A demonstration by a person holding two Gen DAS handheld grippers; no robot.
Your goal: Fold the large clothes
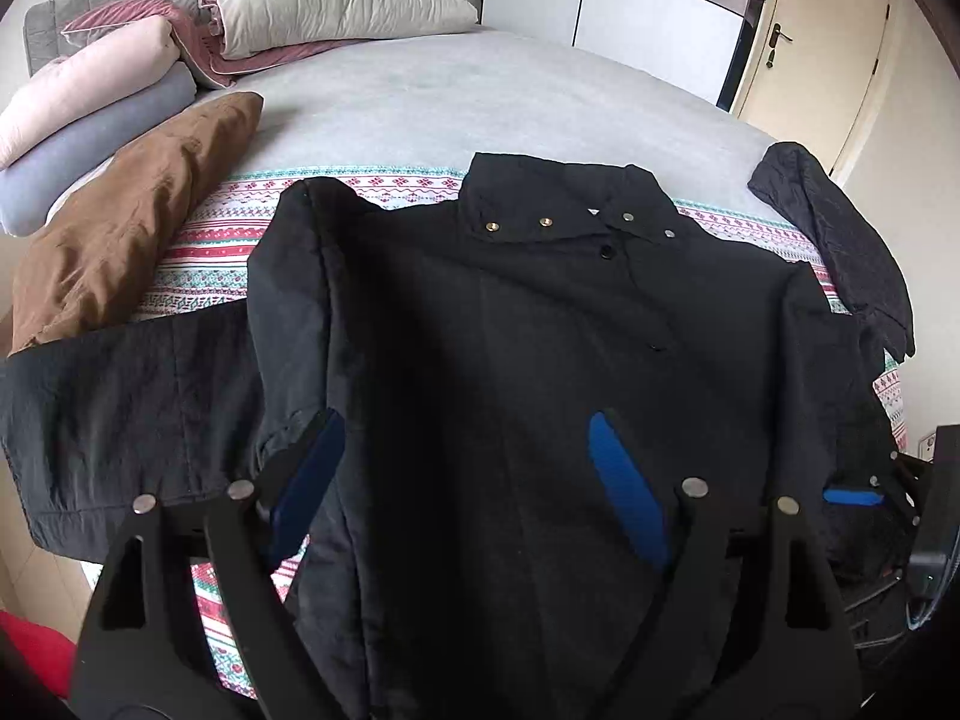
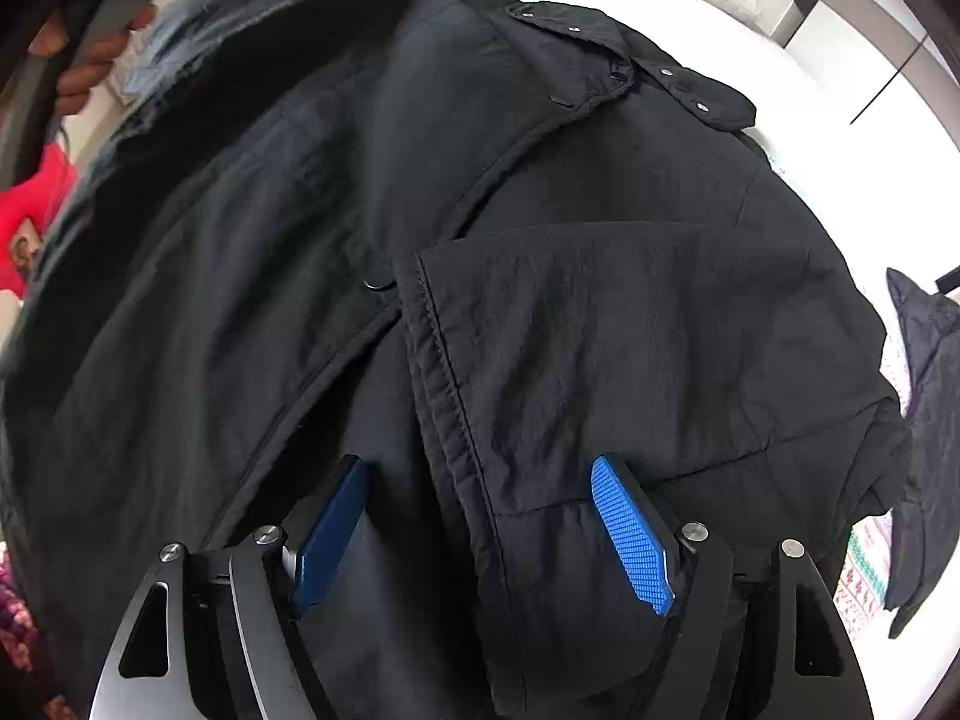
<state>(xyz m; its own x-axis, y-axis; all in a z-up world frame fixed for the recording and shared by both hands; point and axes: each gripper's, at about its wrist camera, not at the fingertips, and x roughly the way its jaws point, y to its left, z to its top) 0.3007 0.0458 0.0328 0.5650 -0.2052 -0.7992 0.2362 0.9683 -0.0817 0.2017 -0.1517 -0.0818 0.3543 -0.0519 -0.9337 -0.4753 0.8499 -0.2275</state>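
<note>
A large black jacket (image 1: 492,324) lies front up on the bed, collar with snap buttons (image 1: 576,210) at the far side. Its left sleeve (image 1: 126,408) stretches out to the left. The other sleeve is folded across the front, its cuff (image 2: 444,372) in the right wrist view. My left gripper (image 1: 468,480) is open just above the jacket's lower front. My right gripper (image 2: 480,534) is open over the folded sleeve (image 2: 600,348), with fabric between its blue pads (image 2: 630,534). The right gripper also shows at the right edge of the left wrist view (image 1: 870,498).
The bed has a grey sheet (image 1: 450,96) and a patterned blanket (image 1: 198,252). A brown garment (image 1: 138,210), rolled pillows (image 1: 90,96) and a white pillow (image 1: 336,6) lie at the left and back. Another dark garment (image 1: 840,240) lies at the right. A door (image 1: 822,54) stands beyond.
</note>
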